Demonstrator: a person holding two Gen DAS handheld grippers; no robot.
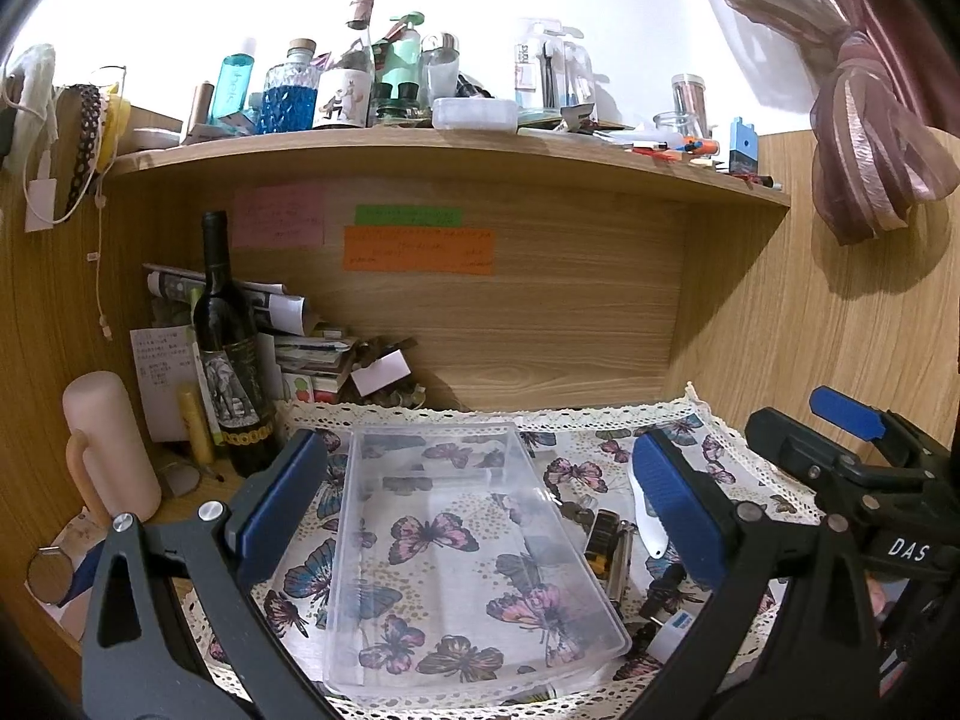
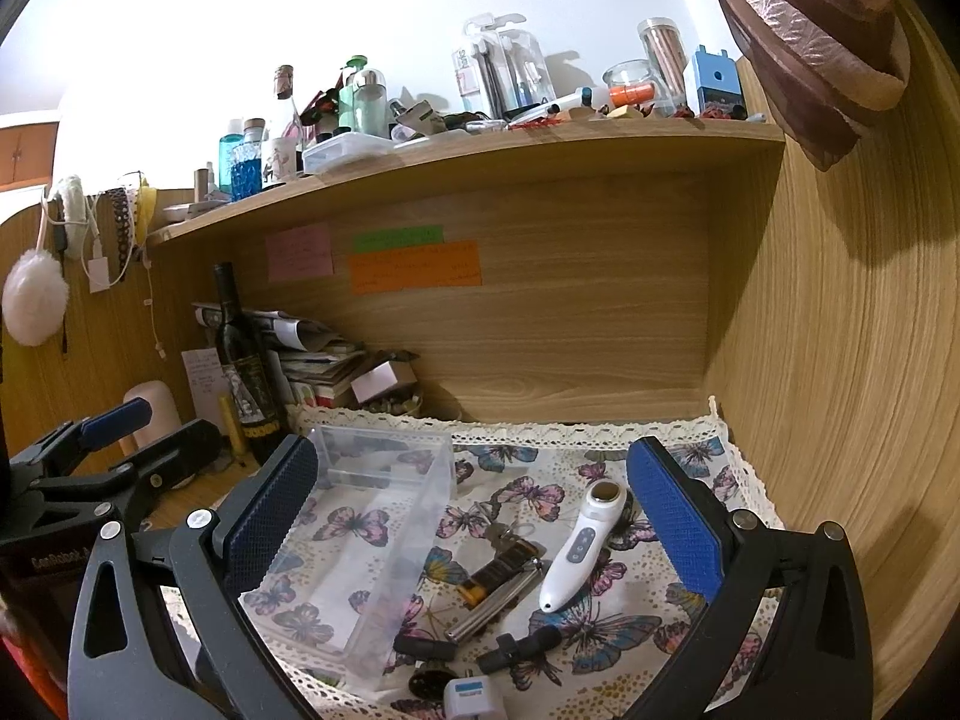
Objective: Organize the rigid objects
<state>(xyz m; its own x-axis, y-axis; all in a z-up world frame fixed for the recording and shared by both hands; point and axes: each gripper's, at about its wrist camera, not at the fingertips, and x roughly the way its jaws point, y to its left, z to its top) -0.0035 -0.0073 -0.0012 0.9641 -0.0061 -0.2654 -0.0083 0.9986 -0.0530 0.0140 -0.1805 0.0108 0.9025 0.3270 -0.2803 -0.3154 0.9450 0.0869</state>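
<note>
- A wooden worktop (image 2: pixel 198 495) sits in an alcove under a cluttered shelf (image 2: pixel 480 150), with a butterfly-print cloth (image 2: pixel 606 636) spread over its right part and coloured sticky notes (image 2: pixel 414 264) on the back panel.
- A wine bottle (image 1: pixel 231 354) stands at 9 o'clock of the cloth, beside stacked papers (image 1: pixel 312 354).
- A clear plastic box (image 1: pixel 462 552) lies empty on the cloth; in the left wrist view it sits between the pads, touching neither.
- The left tongs (image 1: pixel 480 516) are spread wide, released, holding nothing.
- The right tongs (image 2: pixel 474 534) are likewise spread apart and empty, poised above the loose items.
- At 3 o'clock of the box lie the rigid objects: a white handheld device (image 2: pixel 579 546), a brown-and-black item (image 2: pixel 498 570) resting on a metal bar (image 2: pixel 495 606), two small black pieces (image 2: pixel 528 645) and a white plug (image 2: pixel 474 696) at the near edge.
- The white device lies tilted, its round head pointing to 12 o'clock, just beside the right blue pad (image 2: pixel 672 522).
</note>
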